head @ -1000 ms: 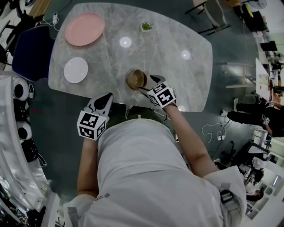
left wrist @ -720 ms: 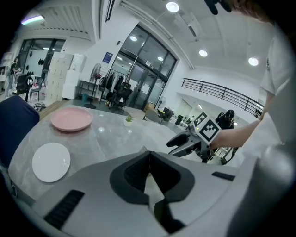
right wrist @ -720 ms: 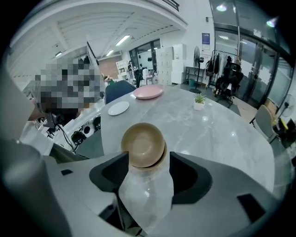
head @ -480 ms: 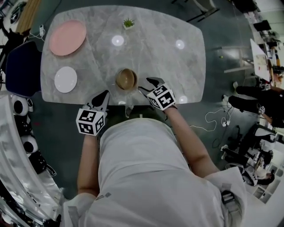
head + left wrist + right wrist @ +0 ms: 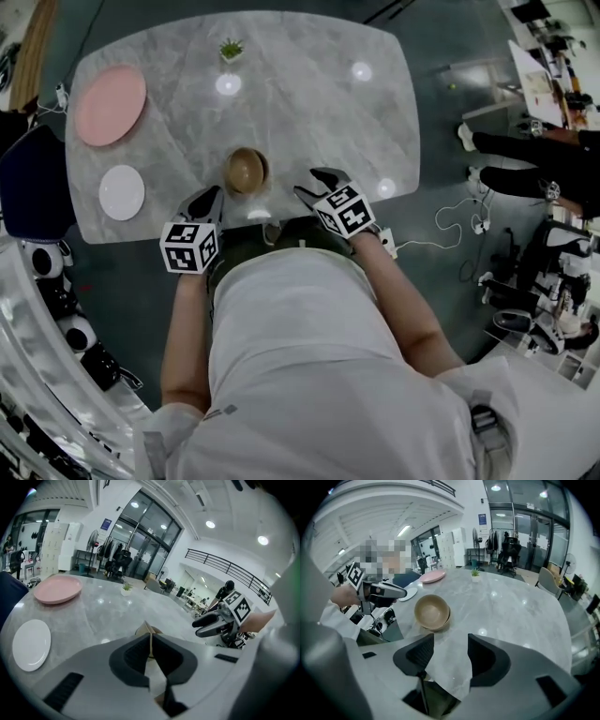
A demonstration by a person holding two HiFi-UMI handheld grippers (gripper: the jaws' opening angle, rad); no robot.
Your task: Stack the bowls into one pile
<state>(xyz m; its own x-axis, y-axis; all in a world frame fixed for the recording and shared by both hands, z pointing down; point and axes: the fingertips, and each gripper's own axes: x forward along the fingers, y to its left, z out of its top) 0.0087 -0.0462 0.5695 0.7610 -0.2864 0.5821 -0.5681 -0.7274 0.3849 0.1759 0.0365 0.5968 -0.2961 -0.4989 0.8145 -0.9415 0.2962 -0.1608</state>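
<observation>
Nested bowls sat by the table's near edge. Over that edge the left gripper had jaws pressed together, empty; the right gripper, jaws just narrowing, stood half apart, empty. A stray swing could shove the pile off.

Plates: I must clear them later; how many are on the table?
2: a pink plate far left, a white plate beside it, closer in. None seem hidden.

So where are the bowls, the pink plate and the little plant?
bowls [image 5: 247, 171], head view, inside of the top one.
pink plate [image 5: 111, 105], head view, its middle.
plant [image 5: 231, 49], head view, its leaves.
</observation>
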